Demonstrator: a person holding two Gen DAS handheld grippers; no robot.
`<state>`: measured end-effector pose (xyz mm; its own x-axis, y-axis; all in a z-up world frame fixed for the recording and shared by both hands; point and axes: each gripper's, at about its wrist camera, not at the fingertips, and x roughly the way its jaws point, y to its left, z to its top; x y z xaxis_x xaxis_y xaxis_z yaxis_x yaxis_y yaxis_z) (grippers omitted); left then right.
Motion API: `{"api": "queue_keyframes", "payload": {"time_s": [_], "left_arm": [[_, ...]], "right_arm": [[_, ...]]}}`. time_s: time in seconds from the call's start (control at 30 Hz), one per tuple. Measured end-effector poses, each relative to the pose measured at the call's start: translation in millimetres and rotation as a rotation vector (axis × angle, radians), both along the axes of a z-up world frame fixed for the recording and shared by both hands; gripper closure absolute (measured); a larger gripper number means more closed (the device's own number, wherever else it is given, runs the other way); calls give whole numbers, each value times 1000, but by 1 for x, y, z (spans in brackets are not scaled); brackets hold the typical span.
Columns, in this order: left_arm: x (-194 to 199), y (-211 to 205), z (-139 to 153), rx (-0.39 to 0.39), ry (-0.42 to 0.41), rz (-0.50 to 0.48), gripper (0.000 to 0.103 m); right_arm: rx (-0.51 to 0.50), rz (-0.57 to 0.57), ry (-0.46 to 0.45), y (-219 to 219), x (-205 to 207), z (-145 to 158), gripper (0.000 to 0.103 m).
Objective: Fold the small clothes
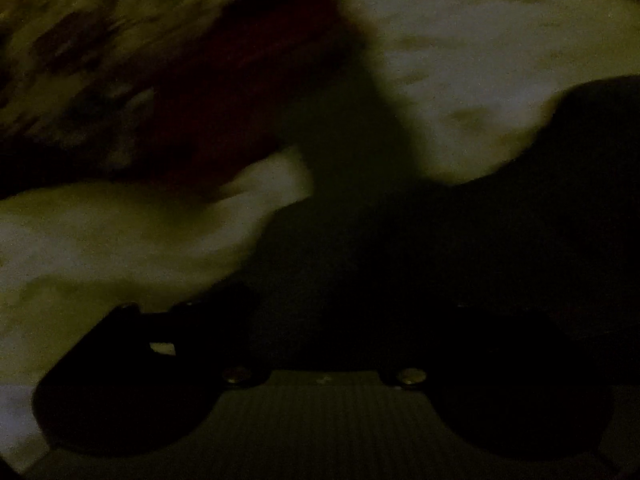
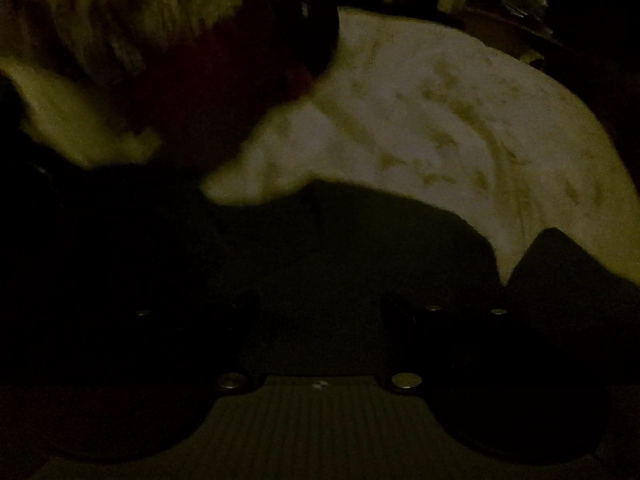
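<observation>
A dark garment lies spread on the pale, speckled bed cover, just ahead of both tools, with a dark red cloth beyond it. The left gripper stands spread with nothing between its fingers. The right gripper is lost in shadow, so I cannot tell its state. Everything is dim and blurred; the garment's edges and folds are hard to make out
</observation>
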<state>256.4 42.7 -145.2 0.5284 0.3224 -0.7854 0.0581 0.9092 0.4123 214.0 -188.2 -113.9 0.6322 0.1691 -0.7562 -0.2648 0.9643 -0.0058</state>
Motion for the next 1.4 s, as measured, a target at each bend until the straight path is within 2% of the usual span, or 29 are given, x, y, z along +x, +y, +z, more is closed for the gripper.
{"api": "queue_keyframes", "payload": {"time_s": [0.03, 0.07, 0.1, 0.13, 0.2, 0.23, 0.3, 0.33, 0.37, 0.4, 0.47, 0.53, 0.6, 0.63, 0.67, 0.73, 0.83, 0.87, 0.93, 0.97, 1.0, 1.03, 1.07, 1.1, 1.17, 1.27, 1.33, 1.37, 1.4], "left_arm": [[1, 21, -3, 0, 2, 47, 2], [1, 41, -3, -49, 0, 83, 0], [0, 55, -2, -109, 8, 96, 0], [0, 60, 1, -140, 20, 94, 2], [-2, 54, 18, -173, 15, 76, 7], [-3, 46, 31, -206, -13, 43, 7], [0, 34, 58, -333, -60, -79, 5], [6, 25, 71, -423, -45, -162, 1], [12, 17, 77, -481, -20, -228, 1], [20, 5, 79, -500, 8, -291, 1], [40, -21, 73, -446, 55, -414, 1], [60, -42, 54, -330, 119, -509, 1], [79, -51, 31, -209, 191, -546, 4], [87, -51, 22, -174, 223, -553, 6], [95, -48, 14, -163, 255, -564, 6], [107, -40, 1, -189, 328, -583, 6], [110, -25, -19, -216, 402, -615, 10], [108, -23, -24, -214, 408, -626, 12], [99, -26, -30, -219, 414, -668, 33], [94, -30, -31, -200, 408, -696, 36], [90, -35, -32, -170, 410, -715, 47], [89, -38, -29, -157, 415, -719, 68], [90, -42, -26, -137, 412, -712, 73], [93, -44, -21, -99, 401, -699, 84], [105, -47, -7, -119, 388, -673, 86], [121, -52, 14, -168, 289, -604, 86], [126, -61, 18, -167, 241, -590, 85], [127, -66, 11, -155, 245, -590, 82], [126, -70, 2, -118, 251, -579, 76]], "right_arm": [[-27, -17, 39, -4, 9, -9, 0], [-39, -17, 74, -9, 16, -14, 4], [-44, -9, 82, -10, 21, -13, 8], [-39, 11, 71, -11, 24, -7, 7], [-37, 109, -1, -8, 30, 19, 0], [-57, 151, -37, -5, 32, 30, 0], [-103, 274, -67, 0, 47, 48, 0], [-116, 317, -59, 1, 55, 49, 0], [-128, 342, -45, 2, 66, 49, 0], [-120, 355, -14, 1, 75, 47, 0], [-103, 377, 36, 3, 95, 39, 0], [-134, 405, 70, 6, 104, 29, 0], [-179, 440, 98, 9, 108, 19, 0], [-180, 449, 119, 11, 111, 15, 0], [-181, 458, 136, 12, 113, 10, 0], [-180, 456, 149, 8, 116, 5, 0], [-107, 468, 201, 1, 119, -1, 0], [-84, 471, 220, -1, 120, -4, 3], [-65, 473, 231, -2, 124, -10, 20], [-39, 466, 240, -4, 125, -13, 41], [-18, 461, 242, -5, 126, -14, 59], [1, 451, 242, -6, 125, -12, 67], [23, 436, 241, -10, 123, -9, 71], [56, 418, 232, -16, 121, -4, 74], [112, 388, 193, -29, 113, 11, 76], [114, 346, 114, -44, 101, 34, 77], [120, 281, 85, -57, 97, 43, 76], [94, 241, 82, -61, 97, 43, 73], [83, 215, 94, -63, 97, 38, 63]]}}
